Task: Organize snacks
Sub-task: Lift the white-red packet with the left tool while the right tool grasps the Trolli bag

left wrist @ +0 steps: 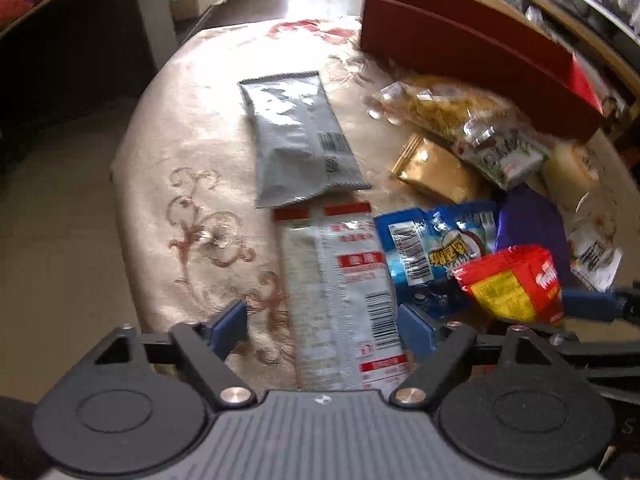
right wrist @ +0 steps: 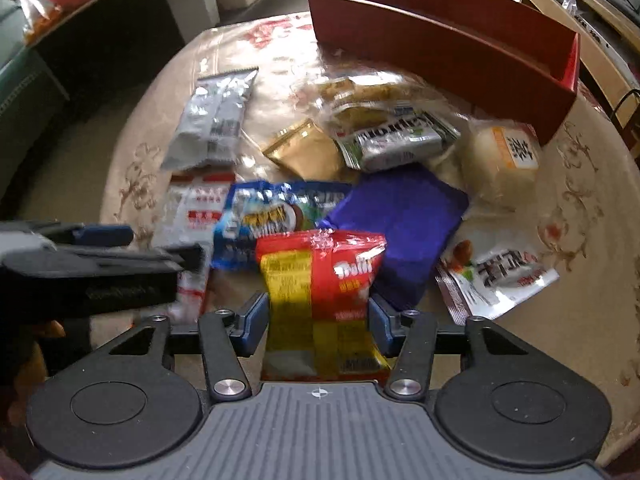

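snacks scattered across cream embroidered surface (left wrist: 192, 184), none inside red box (right wrist: 440, 28) at far edge. red-and-yellow packet (right wrist: 320, 292) clamped between right gripper (right wrist: 318, 328) fingers (right wrist: 254, 322), blue pads pressing both sides, fingers drawn narrow; same packet visible from left wrist view (left wrist: 516, 284), apparently raised above the pile, though hard to confirm through blur. blue packet (right wrist: 272, 216) just behind it, purple packet (right wrist: 404, 220) to its right, partly underneath. white-and-red long packet (left wrist: 344, 292) lying flat between left gripper (left wrist: 324, 328) fingers (left wrist: 230, 326), spread wide on either side, pads not touching it, nothing held. silver packet (left wrist: 300, 140) end to end with white-and-red one, bottom edge overlapping its red stripe. gold packet (right wrist: 308, 148) near middle, green-and-white packet (right wrist: 396, 136) beside it, leaning on clear bag of yellow snacks (left wrist: 440, 104). pale wrapped bun with orange label (right wrist: 504, 152) near red box's right end, white-and-brown packet (right wrist: 496, 276) at right of pile, closest to near edge. left gripper also seen from right wrist view (right wrist: 120, 248), low at left, beside blue packet.
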### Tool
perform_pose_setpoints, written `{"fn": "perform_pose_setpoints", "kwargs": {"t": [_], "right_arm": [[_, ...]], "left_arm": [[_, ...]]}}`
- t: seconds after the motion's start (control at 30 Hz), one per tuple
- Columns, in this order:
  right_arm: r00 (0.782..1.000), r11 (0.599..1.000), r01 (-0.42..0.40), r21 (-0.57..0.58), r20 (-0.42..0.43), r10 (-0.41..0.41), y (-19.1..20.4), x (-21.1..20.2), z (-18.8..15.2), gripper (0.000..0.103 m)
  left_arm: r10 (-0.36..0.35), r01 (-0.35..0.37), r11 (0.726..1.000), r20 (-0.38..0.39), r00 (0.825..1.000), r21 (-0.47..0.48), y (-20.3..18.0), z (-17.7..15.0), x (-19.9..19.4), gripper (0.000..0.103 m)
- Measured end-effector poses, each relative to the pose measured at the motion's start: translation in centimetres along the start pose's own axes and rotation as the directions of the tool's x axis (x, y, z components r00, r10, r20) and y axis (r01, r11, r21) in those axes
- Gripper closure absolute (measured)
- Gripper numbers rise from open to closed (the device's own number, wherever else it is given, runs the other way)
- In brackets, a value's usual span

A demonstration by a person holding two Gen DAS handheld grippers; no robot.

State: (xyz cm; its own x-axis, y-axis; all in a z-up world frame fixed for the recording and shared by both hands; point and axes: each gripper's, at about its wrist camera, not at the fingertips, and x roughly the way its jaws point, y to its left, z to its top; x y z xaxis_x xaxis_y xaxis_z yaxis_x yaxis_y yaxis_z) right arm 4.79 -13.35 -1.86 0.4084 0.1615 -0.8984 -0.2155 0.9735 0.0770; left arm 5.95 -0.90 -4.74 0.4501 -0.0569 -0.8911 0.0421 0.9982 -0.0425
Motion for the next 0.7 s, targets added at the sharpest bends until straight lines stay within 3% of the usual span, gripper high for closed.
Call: {"fn": "perform_pose_setpoints", "kwargs": {"t": [0.1,0.17,0.23,0.3,0.7], "right_arm": [[1.0,1.0,0.014,0.003,-0.01,-0.014,-0.5,0.5,0.1,0.04],[0.999,1.0,0.019,0.016,-0.038,-0.019,-0.9,1.0,-0.3,0.041],[0.998,0.999,0.048,-0.026,-0.048,-0.049,-0.4,1.5,-0.8,0.042],[0.997,0.995,0.07,-0.072,-0.041,-0.073,0.3,1.5,-1.2,0.044],[0.999,0.999,0.034,0.002,0.024,-0.034,-1.2,-1.6,-2.5,0.046]], "left_arm": [[0.017,-0.017,1.0,0.011,1.0,0.016,-0.4,0.1,0.3,0.015],[0.021,-0.021,1.0,0.008,1.0,0.024,-0.1,0.2,0.1,0.025],[0.013,-0.013,0.999,0.009,1.0,0.037,0.1,0.0,-0.4,0.046],[0.009,-0.009,1.0,0.005,1.0,0.028,0.2,-0.1,-0.7,0.052],[-0.09,0.09,0.996,-0.002,0.996,-0.004,0.9,-1.3,-2.6,0.056]]}}
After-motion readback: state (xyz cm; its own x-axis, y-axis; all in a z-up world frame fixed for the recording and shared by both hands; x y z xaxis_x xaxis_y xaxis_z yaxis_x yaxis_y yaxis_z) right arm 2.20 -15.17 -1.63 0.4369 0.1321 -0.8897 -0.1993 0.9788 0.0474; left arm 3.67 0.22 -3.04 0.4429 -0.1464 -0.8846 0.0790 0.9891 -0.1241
